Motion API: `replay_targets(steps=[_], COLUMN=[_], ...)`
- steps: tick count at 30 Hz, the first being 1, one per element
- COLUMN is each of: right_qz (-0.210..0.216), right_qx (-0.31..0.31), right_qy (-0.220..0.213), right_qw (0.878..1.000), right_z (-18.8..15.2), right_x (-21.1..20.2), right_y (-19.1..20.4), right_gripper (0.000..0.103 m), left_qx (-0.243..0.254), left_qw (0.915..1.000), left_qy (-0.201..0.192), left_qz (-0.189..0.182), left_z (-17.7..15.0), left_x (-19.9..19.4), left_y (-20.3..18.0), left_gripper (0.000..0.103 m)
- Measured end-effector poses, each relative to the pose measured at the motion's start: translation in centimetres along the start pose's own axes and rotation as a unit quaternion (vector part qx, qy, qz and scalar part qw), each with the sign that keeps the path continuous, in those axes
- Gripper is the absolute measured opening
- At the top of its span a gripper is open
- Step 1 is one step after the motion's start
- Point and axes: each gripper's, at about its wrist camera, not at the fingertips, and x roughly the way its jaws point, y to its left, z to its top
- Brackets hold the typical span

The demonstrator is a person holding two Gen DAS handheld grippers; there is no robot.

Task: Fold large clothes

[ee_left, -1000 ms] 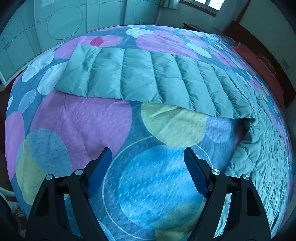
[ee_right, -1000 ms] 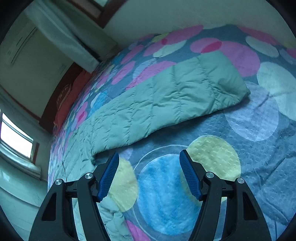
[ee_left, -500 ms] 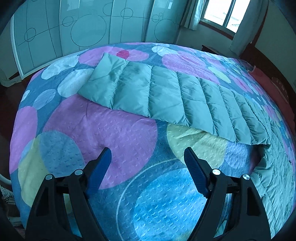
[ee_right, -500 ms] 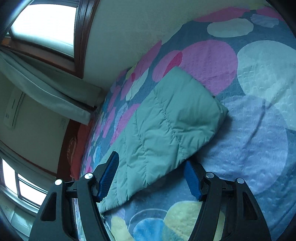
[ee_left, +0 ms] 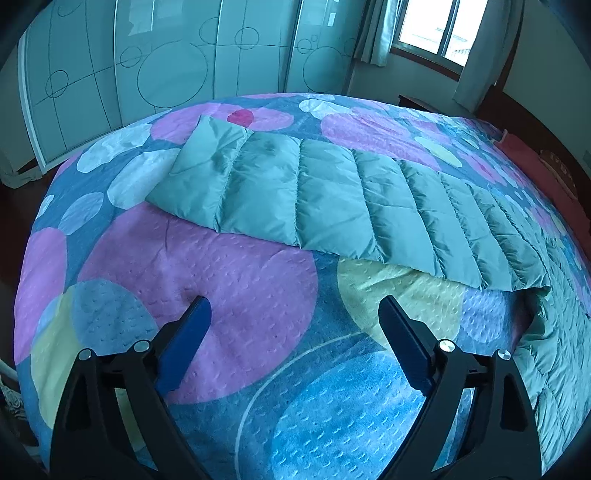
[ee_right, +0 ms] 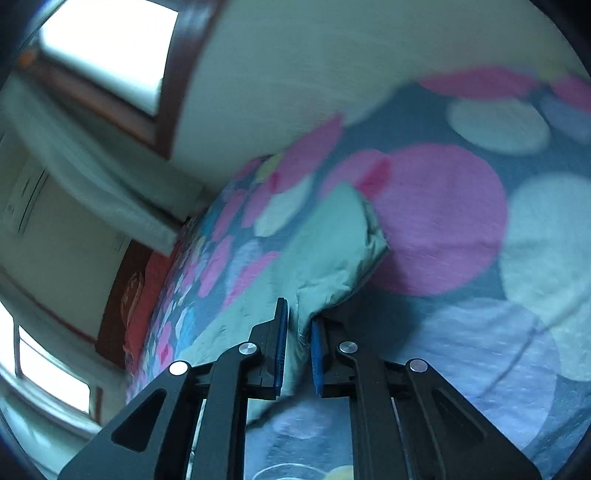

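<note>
A long green quilted garment (ee_left: pixel 332 199) lies folded in a strip across the bed, its near end at the left and its far part running off to the right. My left gripper (ee_left: pixel 293 317) is open and empty, hovering above the bedspread in front of the garment's near edge. In the right wrist view my right gripper (ee_right: pixel 299 332) is shut on the edge of the garment (ee_right: pixel 325 251) near its end corner, with the fabric bunched between the blue pads. The view is blurred.
The bed carries a bedspread with large coloured circles (ee_left: pixel 221 280). Wardrobe doors (ee_left: pixel 166 62) stand beyond the bed's foot. A window with curtains (ee_left: pixel 432 26) is at the back right. A dark wooden headboard (ee_right: pixel 122 291) and wall stand beside the bed.
My right gripper has moved onto the garment's end and closed on its edge. My left gripper has pulled back and tilted up, staying open.
</note>
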Motion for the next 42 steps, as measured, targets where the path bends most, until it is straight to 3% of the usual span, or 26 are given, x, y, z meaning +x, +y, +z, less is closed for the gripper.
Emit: replay_targets(steps=[5,10,16,21,25,29,32,35,36,39,42], right_qz=[0.04,0.098,0.163,0.198,0.216,0.221,0.212,0.193,0.184,0.153,0.132], right_qx=[-0.116,-0.2,-0.286,-0.356,-0.395,-0.421,-0.429,-0.414,-0.414,-0.413,-0.413], right_qy=[0.011,0.055,0.117,0.171,0.218,0.255,0.265,0.28,0.278,0.263,0.268], right_qw=[0.992,0.973,0.937,0.897,0.866,0.842,0.837,0.844,0.847,0.858,0.86], right_z=[-1.8,-6.2,-13.8,-21.7,-28.0,-32.3,-33.8,-33.4,-33.0,-31.5,-31.0], right_x=[-0.1,0.9,2.6,4.2,5.2,5.3,5.6,6.1,6.3,7.0,8.1], right_y=[7.9,16.0,24.3,30.1,32.8,33.7,33.5,32.3,31.8,30.7,30.2], right_gripper=[0.011,0.011,0.011,0.011,0.011,0.011,0.011,0.013,0.018,0.045,0.047], left_qx=[0.007,0.015,0.028,0.043,0.044,0.046,0.046,0.047,0.048,0.048,0.048], left_qw=[1.0,0.9997,0.999,0.998,0.9979,0.9978,0.9977,0.9977,0.9976,0.9975,0.9975], left_qy=[0.004,0.005,0.007,0.01,0.01,0.009,0.009,0.009,0.008,0.008,0.008], left_qz=[0.005,0.018,0.035,0.046,0.046,0.048,0.048,0.049,0.05,0.05,0.05], left_z=[0.1,0.5,0.6,0.5,0.4,0.4,0.3,0.3,0.3,0.2,0.2], left_x=[0.3,0.7,1.3,1.9,1.8,1.9,2.0,2.0,2.0,2.0,2.0], left_y=[-0.3,-0.3,-0.2,-0.7,-0.8,-0.8,-0.8,-0.8,-0.9,-0.9,-0.9], left_gripper=[0.094,0.095,0.096,0.099,0.1,0.101,0.101,0.101,0.101,0.101,0.101])
